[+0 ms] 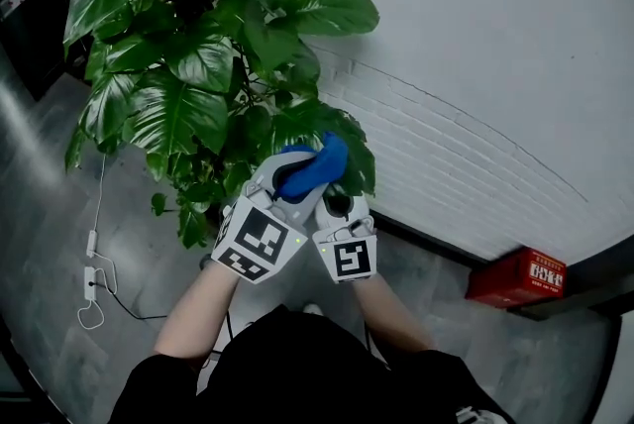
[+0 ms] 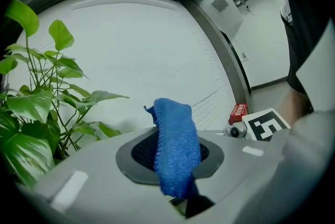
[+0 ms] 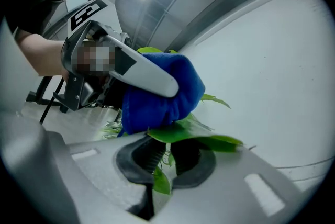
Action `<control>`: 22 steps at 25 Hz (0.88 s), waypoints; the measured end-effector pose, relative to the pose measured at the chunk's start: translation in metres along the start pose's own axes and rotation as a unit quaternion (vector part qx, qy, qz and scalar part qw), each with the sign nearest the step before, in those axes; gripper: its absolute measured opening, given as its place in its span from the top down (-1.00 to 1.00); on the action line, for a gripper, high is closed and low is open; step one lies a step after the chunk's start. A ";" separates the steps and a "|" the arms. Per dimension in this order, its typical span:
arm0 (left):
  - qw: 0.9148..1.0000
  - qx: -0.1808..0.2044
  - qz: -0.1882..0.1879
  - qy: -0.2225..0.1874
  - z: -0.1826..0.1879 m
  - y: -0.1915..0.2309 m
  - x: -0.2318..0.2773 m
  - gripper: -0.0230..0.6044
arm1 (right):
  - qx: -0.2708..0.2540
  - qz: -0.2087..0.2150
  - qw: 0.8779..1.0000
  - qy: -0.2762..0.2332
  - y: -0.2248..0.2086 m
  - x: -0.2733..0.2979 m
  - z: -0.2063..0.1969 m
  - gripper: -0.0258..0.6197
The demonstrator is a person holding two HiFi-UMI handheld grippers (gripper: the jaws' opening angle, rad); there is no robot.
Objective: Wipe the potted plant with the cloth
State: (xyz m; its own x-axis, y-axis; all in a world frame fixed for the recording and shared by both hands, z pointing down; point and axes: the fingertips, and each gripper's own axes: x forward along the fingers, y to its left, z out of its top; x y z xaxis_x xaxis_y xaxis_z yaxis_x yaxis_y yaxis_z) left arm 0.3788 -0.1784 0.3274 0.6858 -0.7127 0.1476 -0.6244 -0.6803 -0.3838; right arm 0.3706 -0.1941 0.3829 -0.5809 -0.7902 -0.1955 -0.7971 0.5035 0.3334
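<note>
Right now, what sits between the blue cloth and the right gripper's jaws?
A green leaf: the right gripper view shows the right gripper pinching it, the cloth resting on top.

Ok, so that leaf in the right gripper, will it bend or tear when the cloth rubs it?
Probably floppy: the leaf is thin and bows over the right gripper. It likely gives way under the cloth unless supported. It might tear if pinched hard; its blade looks delicate.
</note>
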 end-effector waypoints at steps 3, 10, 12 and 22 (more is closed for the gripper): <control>1.000 0.000 -0.005 -0.002 0.007 -0.004 0.005 0.65 | -0.008 -0.001 1.000 0.005 -0.004 -0.004 -0.003 0.87; 0.999 0.020 -0.037 0.011 0.016 -0.023 0.018 0.65 | -0.023 -0.005 1.000 0.007 -0.016 -0.013 -0.007 0.87; 0.999 0.021 -0.042 0.010 0.019 -0.028 0.021 0.65 | -0.021 -0.007 1.000 0.010 -0.020 -0.016 -0.009 0.87; 0.996 -0.020 -0.087 -0.018 0.037 -0.057 0.041 0.65 | -0.003 -0.020 1.000 0.014 -0.046 -0.034 -0.024 0.87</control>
State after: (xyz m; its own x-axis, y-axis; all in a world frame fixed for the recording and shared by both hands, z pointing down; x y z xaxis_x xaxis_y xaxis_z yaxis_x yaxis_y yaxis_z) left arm 0.4566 -0.1622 0.3216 0.7974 -0.5774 0.1752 -0.5090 -0.7996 -0.3186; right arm 0.4307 -0.1989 0.3959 -0.5436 -0.8190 -0.1835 -0.8184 0.4688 0.3323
